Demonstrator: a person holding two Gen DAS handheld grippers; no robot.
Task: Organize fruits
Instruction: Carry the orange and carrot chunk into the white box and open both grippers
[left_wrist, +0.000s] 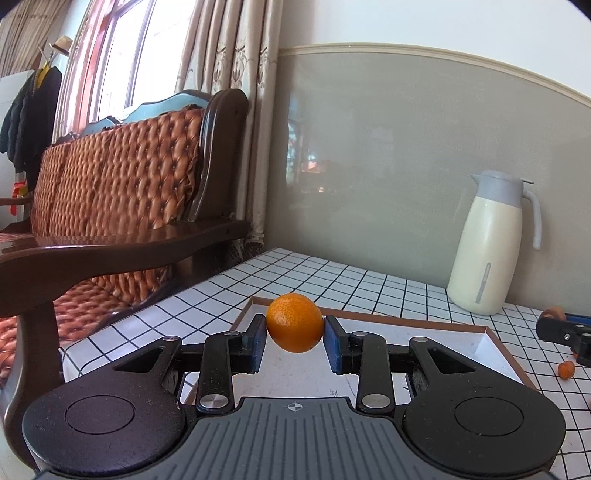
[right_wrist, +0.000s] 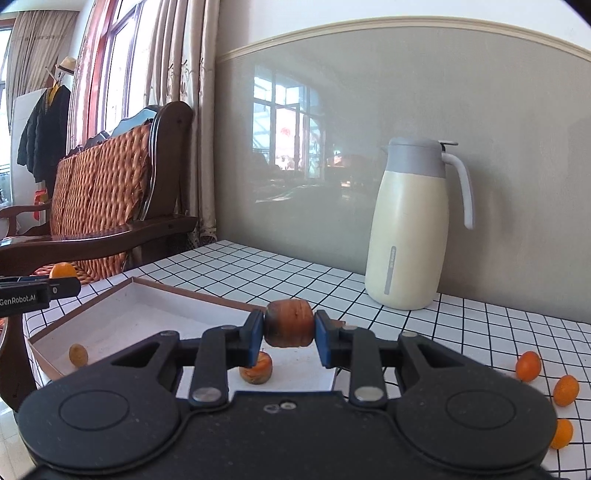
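Observation:
My left gripper (left_wrist: 294, 336) is shut on a round orange fruit (left_wrist: 294, 322) and holds it above the near left part of a shallow white box (left_wrist: 491, 341). My right gripper (right_wrist: 290, 334) is shut on a brown carrot-like chunk (right_wrist: 289, 323) above the box's right front edge (right_wrist: 140, 291). Inside the box lie a small yellow-orange fruit (right_wrist: 78, 355) and an orange chunk (right_wrist: 256, 369). The left gripper with its orange (right_wrist: 62, 271) shows at the far left of the right wrist view. The right gripper (left_wrist: 563, 330) shows at the right edge of the left wrist view.
A cream thermos jug (right_wrist: 410, 225) stands at the back of the checked tablecloth (right_wrist: 258, 266) by the grey wall. Three small orange fruits (right_wrist: 528, 365) lie on the cloth to the right. A wooden sofa (left_wrist: 122, 206) stands left of the table.

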